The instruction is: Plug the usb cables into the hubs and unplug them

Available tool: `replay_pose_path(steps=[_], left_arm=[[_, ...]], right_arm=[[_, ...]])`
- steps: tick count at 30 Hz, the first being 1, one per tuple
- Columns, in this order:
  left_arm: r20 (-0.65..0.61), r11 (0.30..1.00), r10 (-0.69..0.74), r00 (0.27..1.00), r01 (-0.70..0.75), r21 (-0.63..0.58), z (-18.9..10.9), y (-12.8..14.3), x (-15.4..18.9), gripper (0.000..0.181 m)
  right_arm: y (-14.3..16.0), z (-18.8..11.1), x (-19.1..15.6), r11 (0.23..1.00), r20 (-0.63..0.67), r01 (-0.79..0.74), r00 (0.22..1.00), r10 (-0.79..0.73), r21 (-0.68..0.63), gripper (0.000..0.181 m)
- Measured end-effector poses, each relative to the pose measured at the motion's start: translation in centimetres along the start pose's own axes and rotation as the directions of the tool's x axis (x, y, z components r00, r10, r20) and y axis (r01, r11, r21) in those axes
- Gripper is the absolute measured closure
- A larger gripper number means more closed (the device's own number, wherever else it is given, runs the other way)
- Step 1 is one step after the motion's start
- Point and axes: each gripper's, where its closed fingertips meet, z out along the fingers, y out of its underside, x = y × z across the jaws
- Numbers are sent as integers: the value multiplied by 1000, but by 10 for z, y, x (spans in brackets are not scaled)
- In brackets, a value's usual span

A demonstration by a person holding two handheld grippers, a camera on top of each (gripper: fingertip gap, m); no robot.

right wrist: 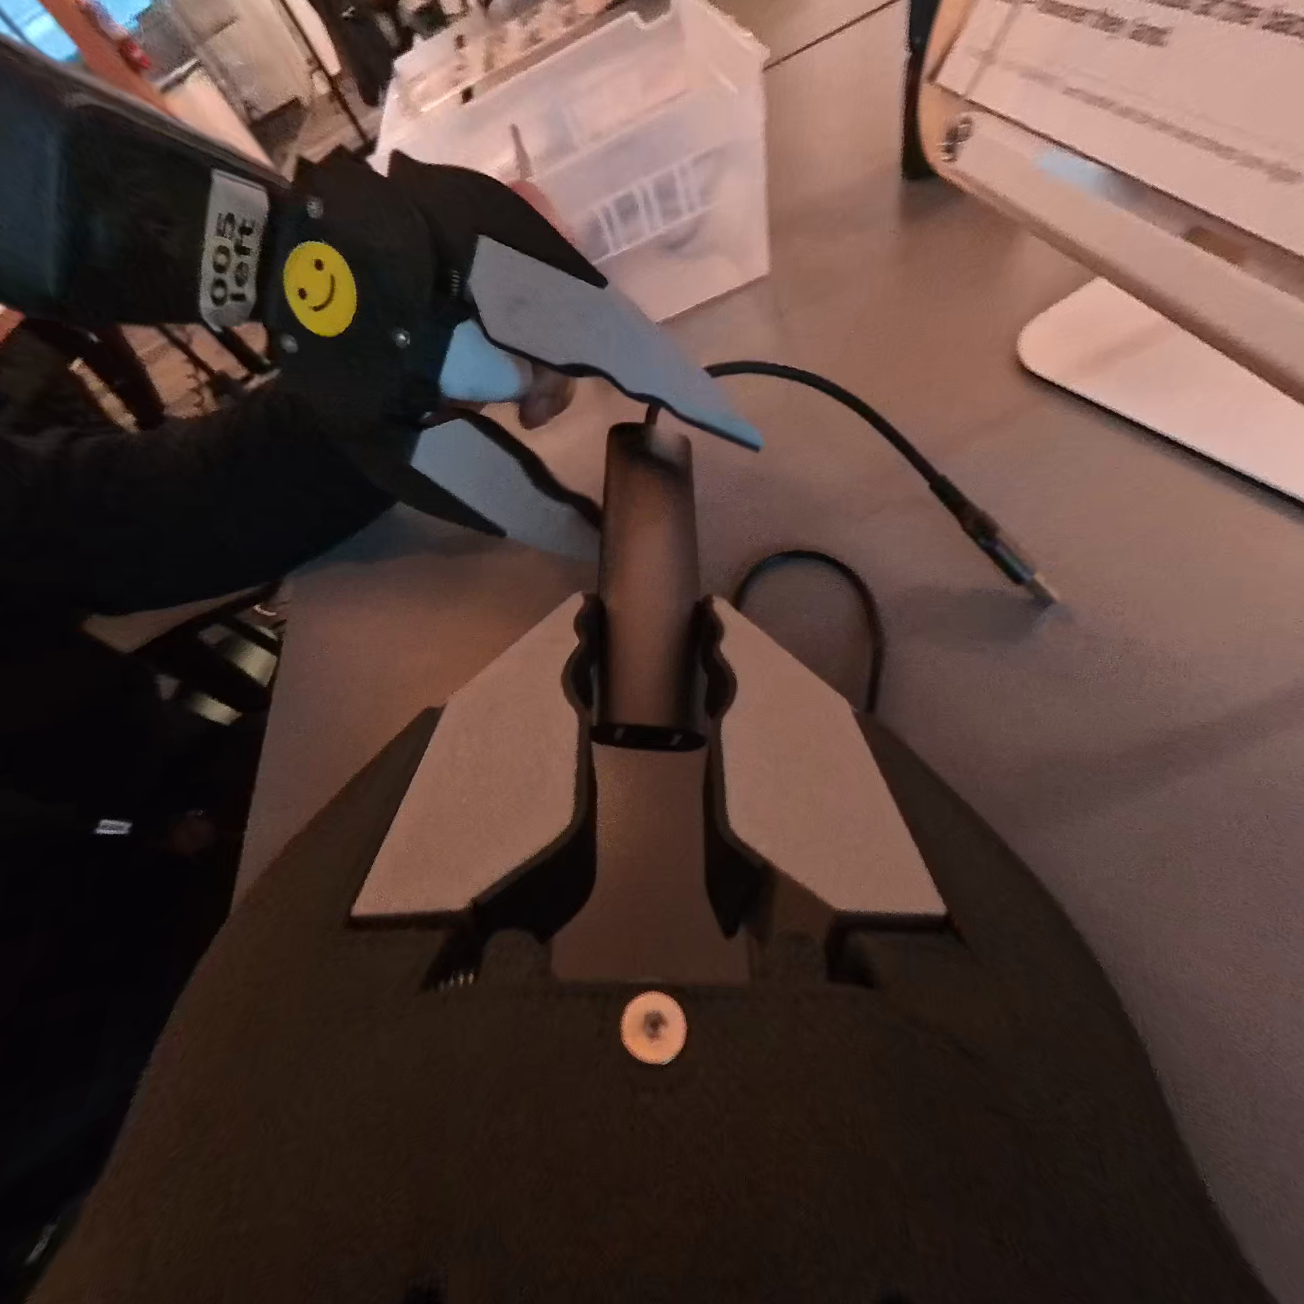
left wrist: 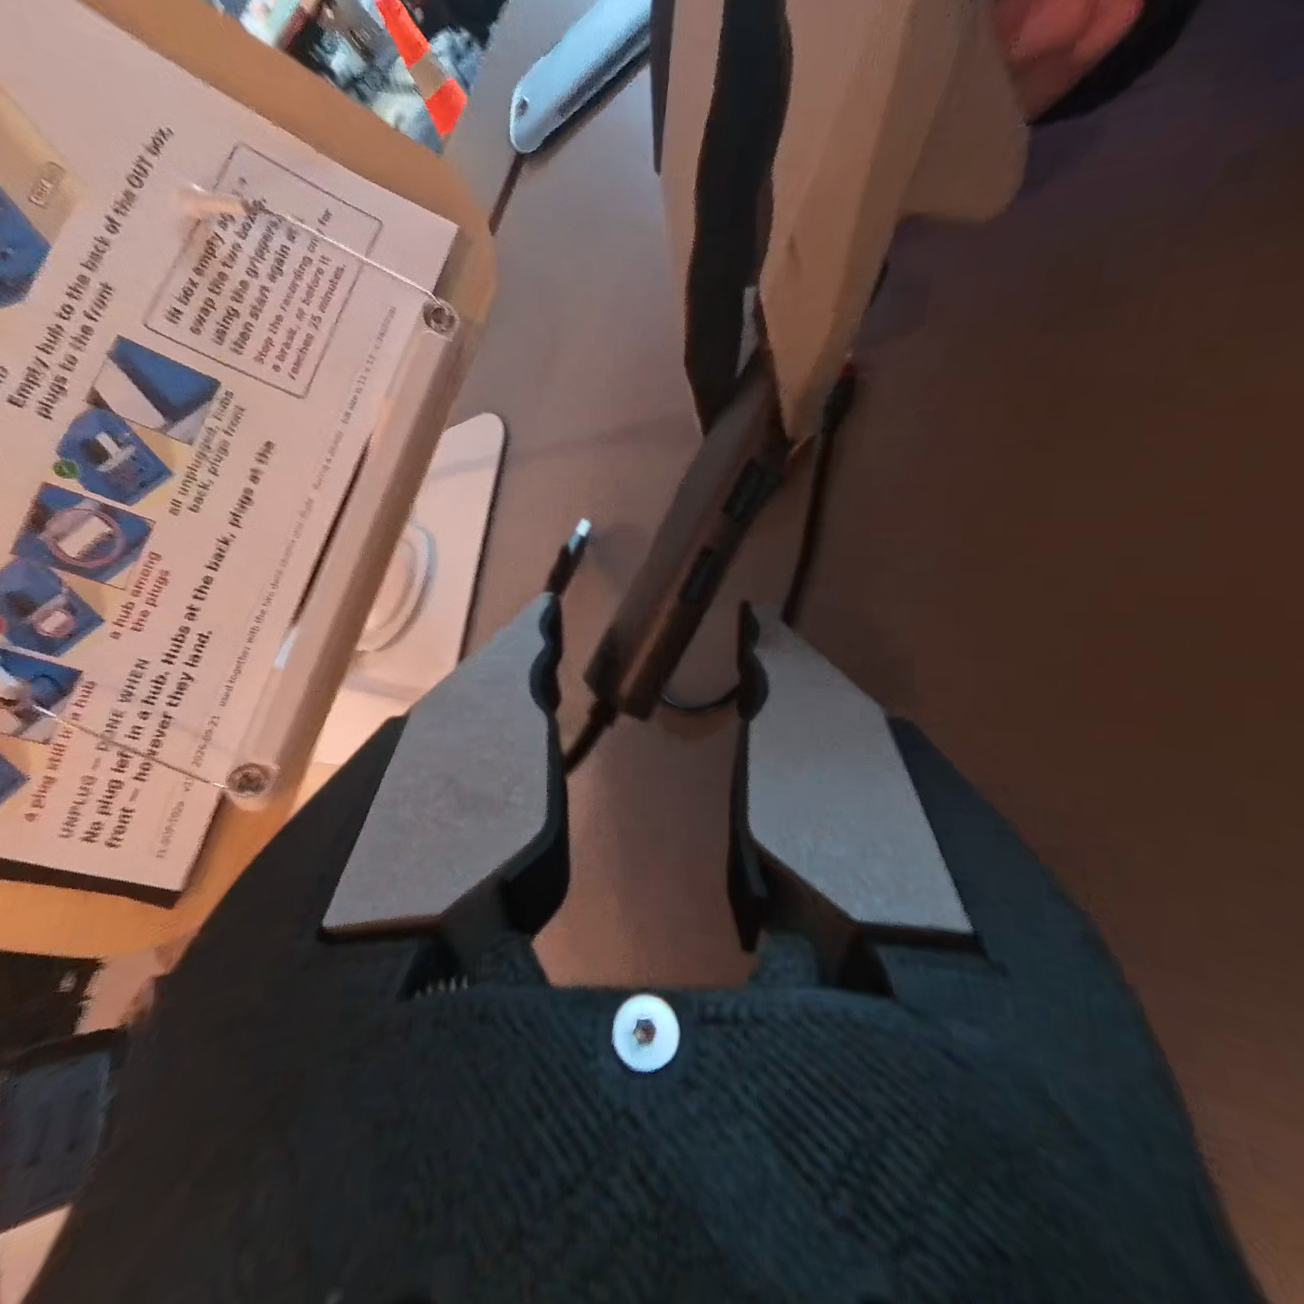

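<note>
My right gripper (right wrist: 646, 660) clamps USB hub (right wrist: 646, 536) above table (right wrist: 917, 705). Left gripper (left wrist: 646, 653) spread, empty, beside hub. Cable plug (right wrist: 1037, 586) apparently loose on table; risk: hub twisting during insertion.

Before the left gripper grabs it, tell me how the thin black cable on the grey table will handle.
Thin black cable probably floppy: it curves loosely. Likely light, so its metal-tipped plug may slide across the smooth grey table.
</note>
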Motion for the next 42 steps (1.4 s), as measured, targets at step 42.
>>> replay_pose_path(steps=[42], left_arm=[[251, 949, 86, 964, -157, 275, -51, -68, -16, 166]], right_arm=[[-42, -21, 45, 910, -674, 412, 661, -330, -41, 149]])
